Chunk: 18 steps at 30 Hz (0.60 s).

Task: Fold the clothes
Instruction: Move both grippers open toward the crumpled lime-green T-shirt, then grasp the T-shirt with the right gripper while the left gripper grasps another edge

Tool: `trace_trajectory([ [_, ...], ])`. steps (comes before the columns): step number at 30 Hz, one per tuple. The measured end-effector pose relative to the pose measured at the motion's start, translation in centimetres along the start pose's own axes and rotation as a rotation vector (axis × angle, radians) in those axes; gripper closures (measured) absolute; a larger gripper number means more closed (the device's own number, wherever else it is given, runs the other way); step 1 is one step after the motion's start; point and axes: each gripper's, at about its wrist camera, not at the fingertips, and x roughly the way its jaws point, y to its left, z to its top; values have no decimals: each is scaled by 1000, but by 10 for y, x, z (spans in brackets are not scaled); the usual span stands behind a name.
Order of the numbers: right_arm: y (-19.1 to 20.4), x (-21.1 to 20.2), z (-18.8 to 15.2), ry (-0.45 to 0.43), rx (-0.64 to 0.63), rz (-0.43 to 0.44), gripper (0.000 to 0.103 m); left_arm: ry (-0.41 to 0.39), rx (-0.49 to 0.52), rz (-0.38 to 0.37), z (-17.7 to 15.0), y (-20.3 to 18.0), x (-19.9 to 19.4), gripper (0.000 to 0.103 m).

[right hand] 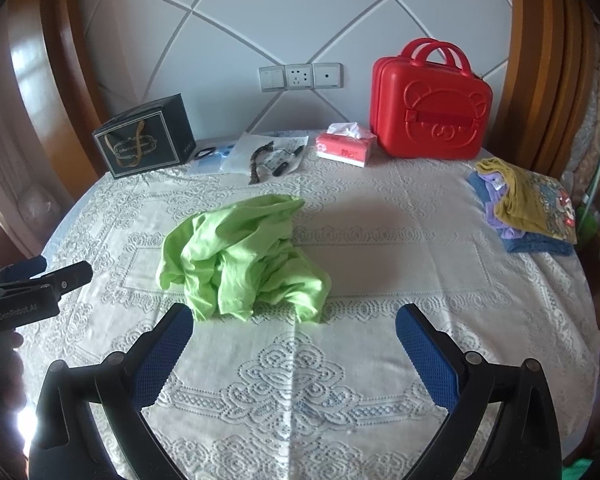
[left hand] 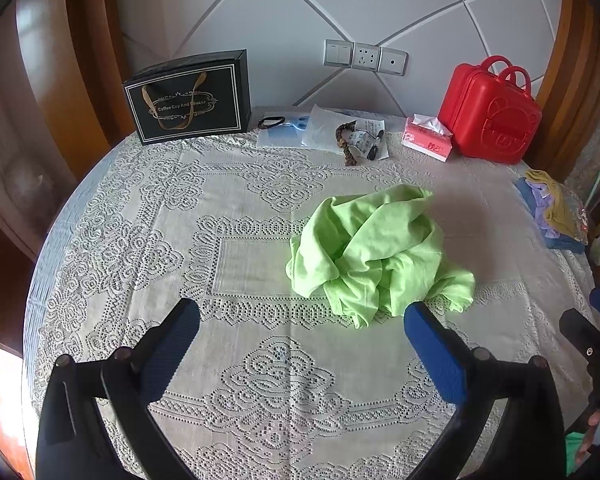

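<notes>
Left wrist view: the left claw (left hand: 302, 310) hovers wide apart and empty above a lace-covered counter (left hand: 140, 208); a crumpled green garment (left hand: 376, 252) lies near the counter's middle, just beyond the claw's blue-padded right finger, which overlaps its near edge in the frame, though contact cannot be told; along the wall stand a black gift bag (left hand: 188, 98), a scatter of papers and small items (left hand: 332, 132), a red tissue pack (left hand: 427, 138) and a red bear-embossed case (left hand: 490, 114); a stack of folded clothes (left hand: 556, 210) sits at the counter's right edge; the right claw (left hand: 596, 316) shows at the frame's right border, its spread not clear from here.

Right wrist view: the right claw (right hand: 294, 318) is also wide apart and holds nothing; the green garment (right hand: 240, 256) lies left of centre, its near hem just beyond the left fingertip; the left claw (right hand: 56, 270) reaches in from the left edge, seen side-on, near the garment but apart from it; the red case (right hand: 432, 108) and tissue pack (right hand: 346, 146) stand by the wall, the gift bag (right hand: 144, 138) at far left; the folded stack (right hand: 528, 204), topped by a mustard printed piece, rests at the right, well apart from the green garment.
</notes>
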Motion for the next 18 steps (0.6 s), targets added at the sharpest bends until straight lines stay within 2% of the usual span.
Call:
trace_trajectory([
  [11, -4, 26, 4, 49, 5, -7, 0, 37, -19, -25, 2, 8, 25, 0],
  [15, -6, 36, 6, 67, 6, -9, 0, 63, -37, -65, 2, 10, 44, 0],
  [18, -8, 45, 7, 84, 9, -10, 0, 92, -27, -54, 2, 8, 63, 0],
])
